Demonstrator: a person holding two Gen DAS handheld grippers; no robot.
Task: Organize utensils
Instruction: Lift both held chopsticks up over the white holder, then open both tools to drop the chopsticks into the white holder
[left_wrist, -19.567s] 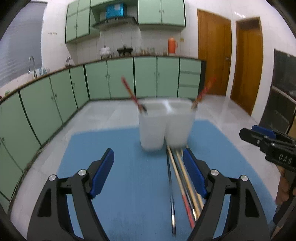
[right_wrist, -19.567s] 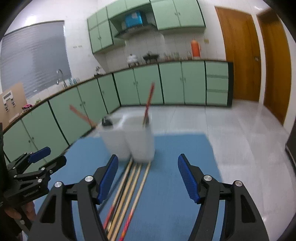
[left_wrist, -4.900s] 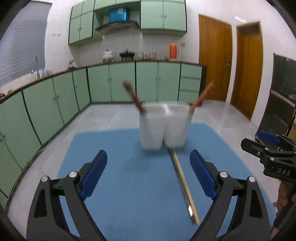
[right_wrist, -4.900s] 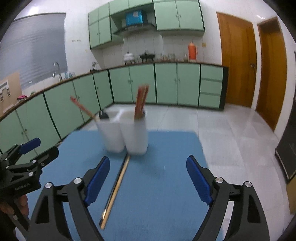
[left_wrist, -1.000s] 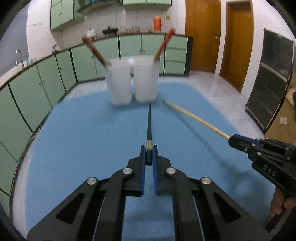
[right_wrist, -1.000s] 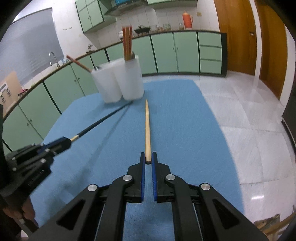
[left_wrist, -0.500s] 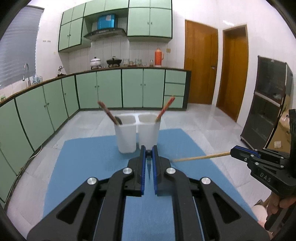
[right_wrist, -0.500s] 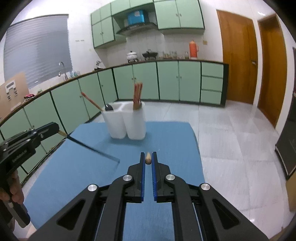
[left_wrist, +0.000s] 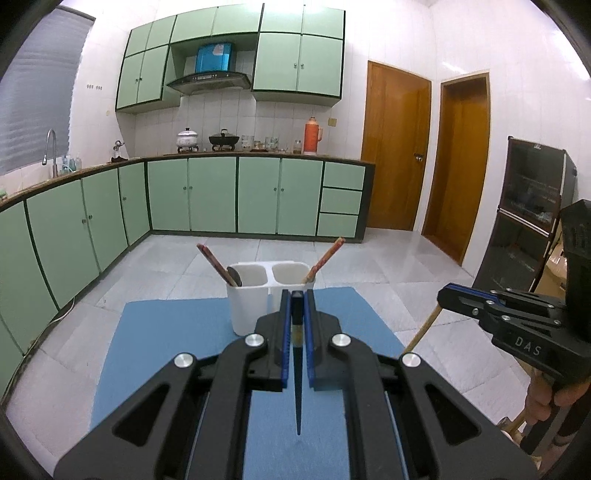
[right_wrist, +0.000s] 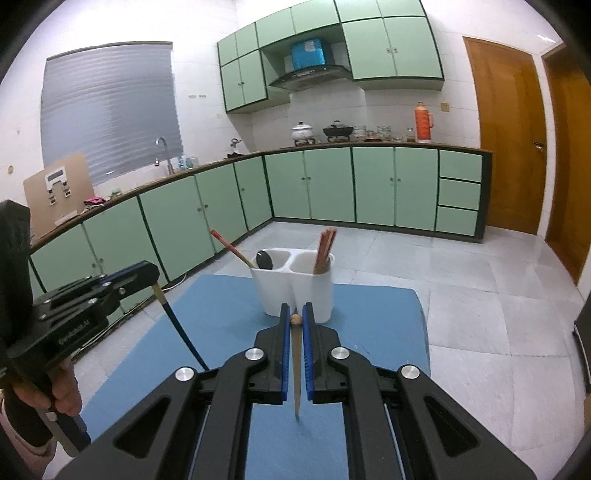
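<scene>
The left gripper (left_wrist: 296, 295) is clamped on a dark, tapered chopstick with a gold band (left_wrist: 297, 369); the stick is held upright, its thin tip pointing down over the blue table mat (left_wrist: 166, 332). The right gripper (right_wrist: 294, 319) is closed on a pale wooden chopstick (right_wrist: 295, 369), likewise held with its tip down.

The white two-compartment plastic utensil holder (left_wrist: 247, 306) stands at 12 o'clock on the mat in both views. Red-brown chopsticks (left_wrist: 214, 262) and a dark spoon head (left_wrist: 233, 276) are seen in its left compartment; further red-brown chopsticks (left_wrist: 327, 258) lean in the right compartment.

In the left wrist view, the right gripper is seen from the side at 3 o'clock, and the wooden chopstick hangs beyond the mat's edge. In the right wrist view, the left gripper (right_wrist: 153, 275) is shown at 9 o'clock, with the dark chopstick slanting down toward the mat. Only this view shows two sticks side by side in the right compartment (right_wrist: 325, 247).
</scene>
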